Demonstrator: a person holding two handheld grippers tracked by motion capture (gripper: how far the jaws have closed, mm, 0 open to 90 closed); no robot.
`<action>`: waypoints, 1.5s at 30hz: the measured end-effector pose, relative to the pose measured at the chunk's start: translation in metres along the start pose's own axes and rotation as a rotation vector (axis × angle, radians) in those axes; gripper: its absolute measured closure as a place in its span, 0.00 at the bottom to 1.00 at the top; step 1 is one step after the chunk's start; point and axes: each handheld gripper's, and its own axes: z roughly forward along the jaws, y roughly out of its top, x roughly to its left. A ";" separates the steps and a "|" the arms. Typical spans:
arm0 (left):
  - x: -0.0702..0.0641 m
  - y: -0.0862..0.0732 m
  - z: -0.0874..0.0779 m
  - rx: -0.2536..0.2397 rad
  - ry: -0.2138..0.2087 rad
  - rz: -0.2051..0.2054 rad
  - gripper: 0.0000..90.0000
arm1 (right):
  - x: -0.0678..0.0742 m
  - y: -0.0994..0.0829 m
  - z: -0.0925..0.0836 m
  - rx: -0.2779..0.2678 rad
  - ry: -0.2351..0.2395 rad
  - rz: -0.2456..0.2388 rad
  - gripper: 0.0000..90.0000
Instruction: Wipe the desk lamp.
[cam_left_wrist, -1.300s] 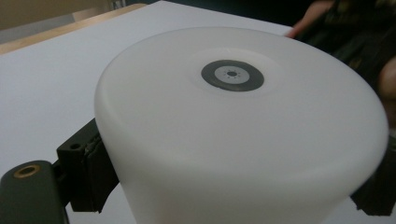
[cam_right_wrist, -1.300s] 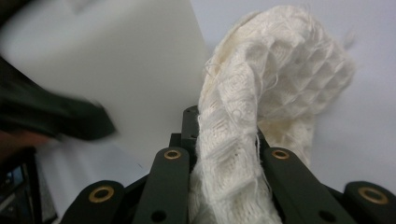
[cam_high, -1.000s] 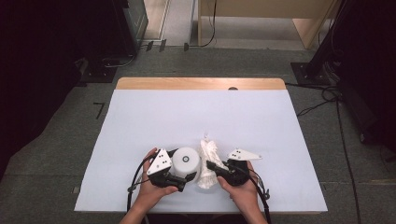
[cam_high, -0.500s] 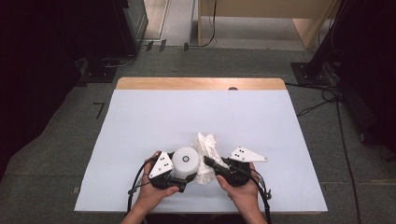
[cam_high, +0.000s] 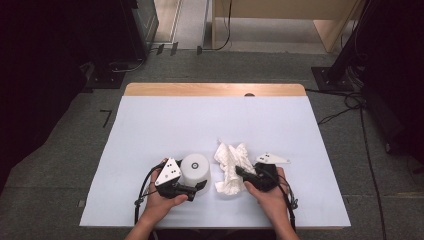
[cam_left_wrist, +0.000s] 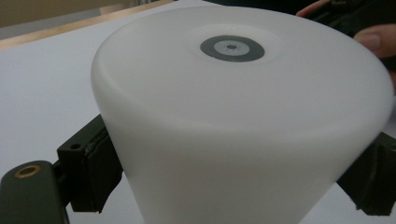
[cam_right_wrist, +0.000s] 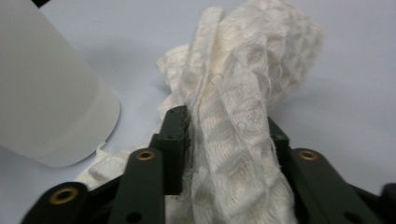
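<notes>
Between your two grippers sit the things you are working with: one white cup standing upside down on the table, and one crumpled white cloth lying just beside it on the side of your right gripper.

Your left gripper has the cup clamped, one pad against each side of the wall near the rim end, with the base and its grey ring mark on top. Keep that hold firm and level so the cup does not tip while the other hand works.

Your right gripper's jaws have just been opening, and they now stand narrowly apart with a thick fold of the cloth between them. The fold touches the left pad, but whether either pad presses on it is not clear, so treat the cloth as loose. If you mean to wipe the cup, gather a fuller bunch, close squarely on it well inside the pads, and bring it to the cup's wall on the side away from your left jaws, so the two grippers do not collide. Lift the trailing part clear of the table first, since it could drag or catch under the rim.

Counted: one cup, one cloth, two grippers, one table.
</notes>
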 end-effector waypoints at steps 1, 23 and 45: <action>0.000 0.000 0.000 0.000 0.003 -0.002 0.09 | -0.004 0.002 -0.004 -0.003 -0.010 0.000 0.60; -0.002 0.001 0.001 0.008 0.011 0.012 0.09 | 0.026 -0.004 0.008 0.016 -0.163 -0.230 0.43; -0.004 0.001 0.002 0.010 0.016 0.021 0.09 | 0.002 -0.011 0.020 0.079 -0.202 -0.258 0.70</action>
